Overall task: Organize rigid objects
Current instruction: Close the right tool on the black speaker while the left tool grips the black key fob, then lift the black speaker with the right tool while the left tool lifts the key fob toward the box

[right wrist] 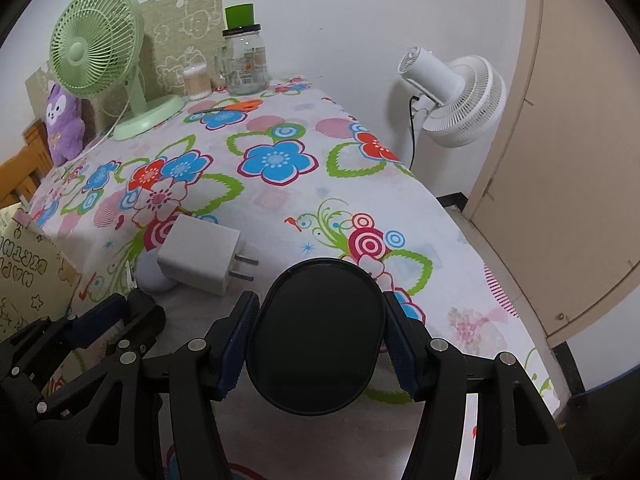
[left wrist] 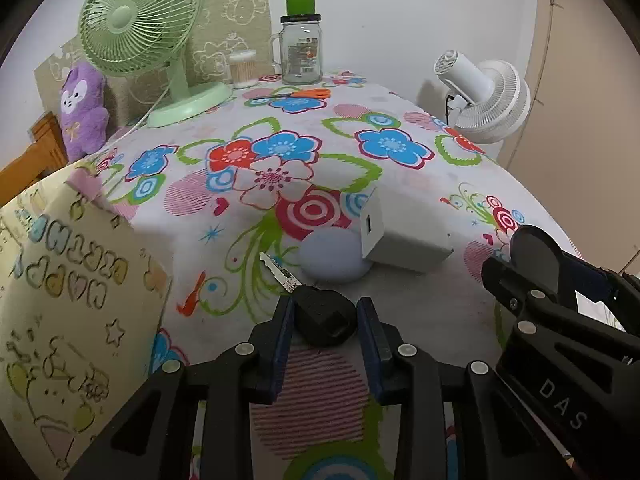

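Note:
In the left wrist view my left gripper [left wrist: 325, 309] is shut on the black head of a key [left wrist: 324, 320], whose silver blade points up and left over the floral tablecloth [left wrist: 280, 128]. Just beyond the key sit a pale blue round object [left wrist: 332, 258] and a white plug charger [left wrist: 400, 240] leaning on it. My right gripper [right wrist: 322, 304] is shut on a black oval tray [right wrist: 316, 344], held by its long sides above the table's near right part. That tray also shows at the right of the left wrist view. The charger [right wrist: 200, 256] lies to the tray's upper left.
At the back stand a green desk fan [left wrist: 136, 20], a glass jar with a green lid [left wrist: 301, 48], a cotton swab box [left wrist: 242, 68] and orange scissors [left wrist: 308, 94]. A yellow gift bag [left wrist: 68, 300] stands at the left. A white fan [right wrist: 452, 96] stands beyond the table's right edge.

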Motion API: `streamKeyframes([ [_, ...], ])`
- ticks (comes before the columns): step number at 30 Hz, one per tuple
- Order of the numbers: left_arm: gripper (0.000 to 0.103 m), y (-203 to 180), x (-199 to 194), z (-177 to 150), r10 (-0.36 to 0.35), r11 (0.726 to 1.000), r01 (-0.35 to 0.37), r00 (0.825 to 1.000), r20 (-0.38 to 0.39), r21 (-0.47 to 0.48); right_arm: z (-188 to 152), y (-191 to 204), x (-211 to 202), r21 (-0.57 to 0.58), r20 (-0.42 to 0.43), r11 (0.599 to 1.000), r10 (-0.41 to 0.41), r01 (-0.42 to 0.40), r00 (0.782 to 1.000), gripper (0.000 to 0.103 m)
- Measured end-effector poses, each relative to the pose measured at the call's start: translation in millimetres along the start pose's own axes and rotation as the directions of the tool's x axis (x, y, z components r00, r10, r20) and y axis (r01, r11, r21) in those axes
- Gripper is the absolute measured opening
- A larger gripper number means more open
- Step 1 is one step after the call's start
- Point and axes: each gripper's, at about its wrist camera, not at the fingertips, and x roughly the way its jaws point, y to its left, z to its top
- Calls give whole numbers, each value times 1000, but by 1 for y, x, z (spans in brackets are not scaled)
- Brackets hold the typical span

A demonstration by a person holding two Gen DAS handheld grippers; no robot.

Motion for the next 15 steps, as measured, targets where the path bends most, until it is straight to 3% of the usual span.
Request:
streamKeyframes([
  [15,32,-4,-31,-12,-4,1000,3,999,33,23,-12,6,-26,-2,28,1000,10,-10,1000,63],
])
